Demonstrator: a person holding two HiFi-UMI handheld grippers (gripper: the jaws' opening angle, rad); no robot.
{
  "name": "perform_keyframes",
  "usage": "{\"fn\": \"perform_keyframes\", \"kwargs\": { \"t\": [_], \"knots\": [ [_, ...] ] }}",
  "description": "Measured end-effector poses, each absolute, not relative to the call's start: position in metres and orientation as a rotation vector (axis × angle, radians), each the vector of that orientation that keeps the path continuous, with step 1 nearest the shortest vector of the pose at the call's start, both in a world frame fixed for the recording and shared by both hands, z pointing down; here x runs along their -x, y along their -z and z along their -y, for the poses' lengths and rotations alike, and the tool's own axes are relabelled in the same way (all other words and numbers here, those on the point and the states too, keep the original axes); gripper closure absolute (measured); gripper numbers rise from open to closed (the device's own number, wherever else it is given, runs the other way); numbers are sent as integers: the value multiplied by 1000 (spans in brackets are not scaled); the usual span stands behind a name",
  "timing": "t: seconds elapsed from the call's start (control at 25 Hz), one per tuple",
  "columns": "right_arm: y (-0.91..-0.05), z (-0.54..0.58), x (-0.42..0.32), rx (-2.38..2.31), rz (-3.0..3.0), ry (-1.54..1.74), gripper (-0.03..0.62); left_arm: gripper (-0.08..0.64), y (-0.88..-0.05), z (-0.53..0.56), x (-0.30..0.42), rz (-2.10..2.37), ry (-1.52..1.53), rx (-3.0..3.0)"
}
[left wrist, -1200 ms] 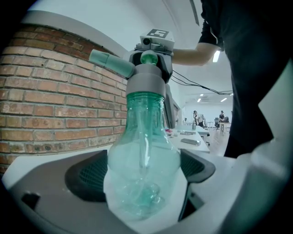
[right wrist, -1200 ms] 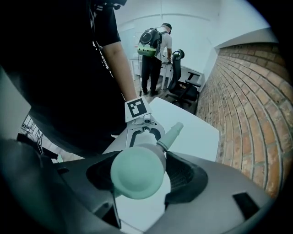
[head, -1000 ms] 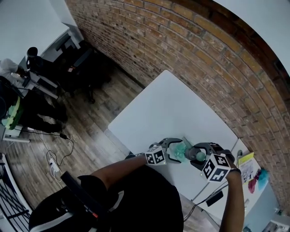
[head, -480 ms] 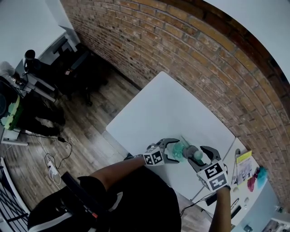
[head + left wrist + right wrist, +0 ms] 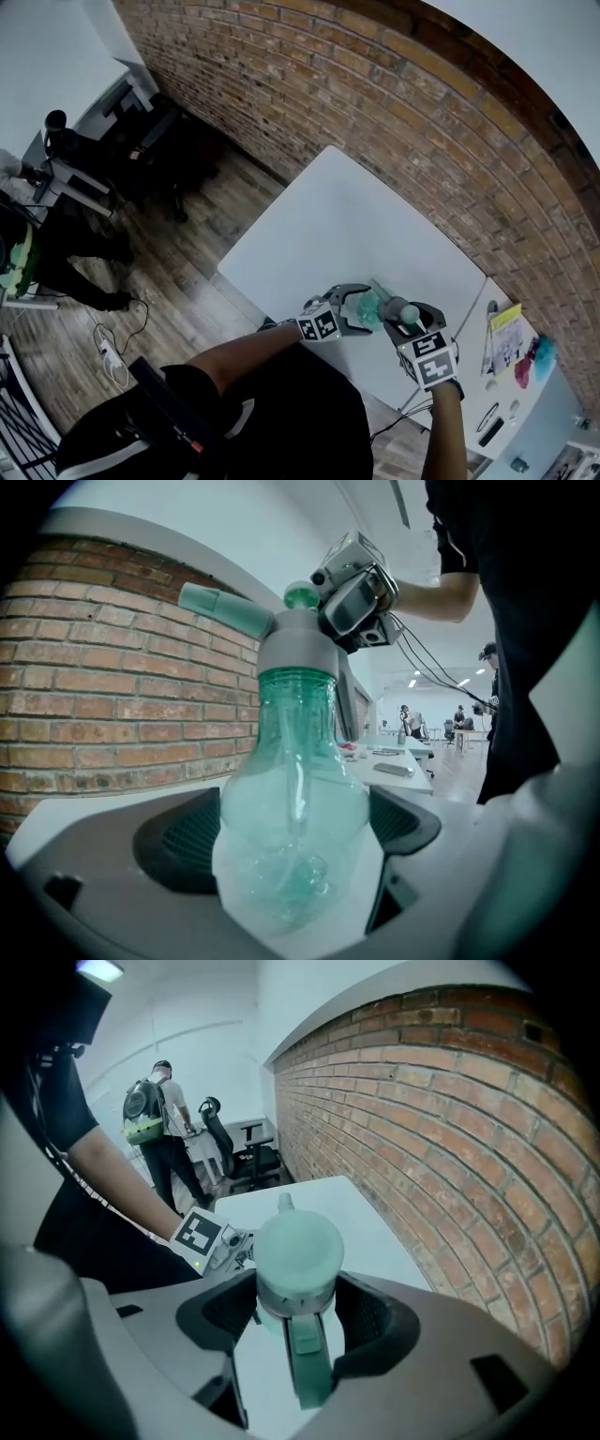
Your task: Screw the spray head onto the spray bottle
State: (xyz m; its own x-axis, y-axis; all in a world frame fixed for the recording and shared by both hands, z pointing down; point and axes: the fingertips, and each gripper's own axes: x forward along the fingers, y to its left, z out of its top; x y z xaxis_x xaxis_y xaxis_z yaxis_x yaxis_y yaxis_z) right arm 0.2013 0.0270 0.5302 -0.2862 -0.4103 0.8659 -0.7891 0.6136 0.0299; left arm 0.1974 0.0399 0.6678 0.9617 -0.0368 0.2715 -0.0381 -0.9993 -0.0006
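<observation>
A translucent green spray bottle [image 5: 292,789] stands upright between the pads of my left gripper [image 5: 292,844], which is shut on its belly. On its neck sits the grey and green spray head [image 5: 281,635], nozzle pointing left. My right gripper [image 5: 295,1309] comes down from above and is shut on the spray head [image 5: 298,1252] at its grey collar, the trigger [image 5: 309,1358] hanging toward the camera. In the head view both grippers meet over the near edge of the white table [image 5: 356,225]: left gripper [image 5: 349,309], bottle [image 5: 372,307], right gripper [image 5: 405,323].
A brick wall [image 5: 403,122] runs along the table's far side. A second table [image 5: 511,375] at the right carries a yellow booklet [image 5: 511,336] and small items. A person with a backpack [image 5: 155,1124] and office chairs stand far off; cables lie on the wood floor [image 5: 112,342].
My right gripper has turned around the spray head; its marker cube and forearm swung from the right toward the near side. The left gripper and bottle stayed put.
</observation>
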Motion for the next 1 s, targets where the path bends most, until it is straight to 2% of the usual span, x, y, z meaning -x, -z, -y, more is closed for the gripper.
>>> {"fn": "perform_keyframes", "kwargs": {
  "t": [0.44,0.68,1.0],
  "knots": [
    [-533,-32,-199,-535,1898,-247,331,66,-669,-41,-198,26,-431,-3108],
    [-541,-36,-197,-202,1819,53,325,66,-670,-41,-199,22,-421,-3109],
    [-543,-38,-199,6,1783,179,325,66,-669,-41,-200,20,-418,-3115]
  ]
}}
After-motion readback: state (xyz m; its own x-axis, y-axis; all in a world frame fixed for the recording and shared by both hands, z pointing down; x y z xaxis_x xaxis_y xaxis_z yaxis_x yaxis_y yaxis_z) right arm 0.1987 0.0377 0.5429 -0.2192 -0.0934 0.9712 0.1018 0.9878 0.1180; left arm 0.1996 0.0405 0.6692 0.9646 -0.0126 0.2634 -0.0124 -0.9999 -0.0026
